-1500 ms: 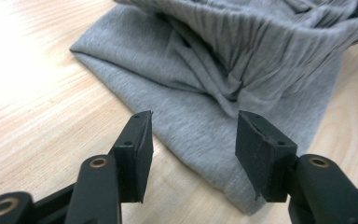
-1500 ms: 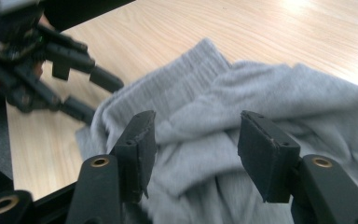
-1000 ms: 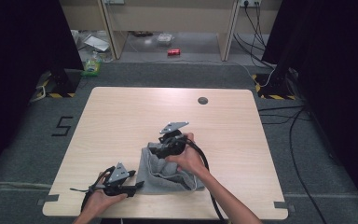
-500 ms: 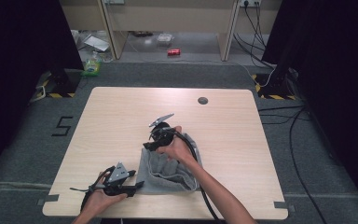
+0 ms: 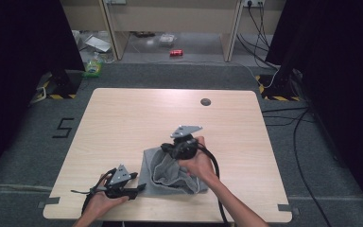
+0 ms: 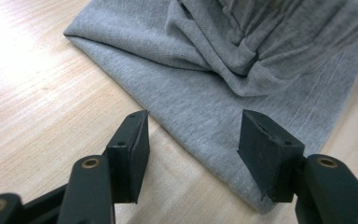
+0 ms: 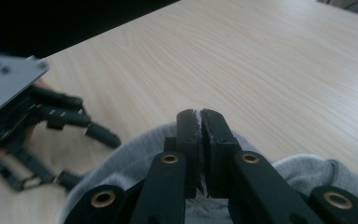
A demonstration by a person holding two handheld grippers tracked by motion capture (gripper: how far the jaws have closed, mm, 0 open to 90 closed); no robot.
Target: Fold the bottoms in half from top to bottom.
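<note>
High view. Grey cloth (image 5: 170, 172): soft knit garment, folded and rumpled, on the near part of the wooden table (image 5: 123, 118). Right gripper (image 5: 168, 149) sits over the cloth's far edge, held from behind by the right hand (image 5: 196, 163), a fold gathered below it. Left gripper (image 5: 139, 188) lies low on the table, jaws pointing at the cloth's near left corner, left hand (image 5: 101, 201) behind it. Jaw gaps too small to judge here.

Left gripper view. Jaws stand moderately apart, nothing pressed between them. The cloth's hem runs slantwise across the gap just ahead of the pads; the right pad sits over the fabric, the left pad over bare wood. Cloth (image 6: 242, 60) shows fine ribbed weave, a stitched hem, and a bunch of pleats drawn upward at the top.

Right gripper view. Jaws have just been closing and now meet, pads together, a sliver of grey fabric (image 7: 307, 172) pinched at their base; cloth humps on both sides below them. The left gripper (image 7: 51, 135) appears blurred, beyond on the left.
</note>
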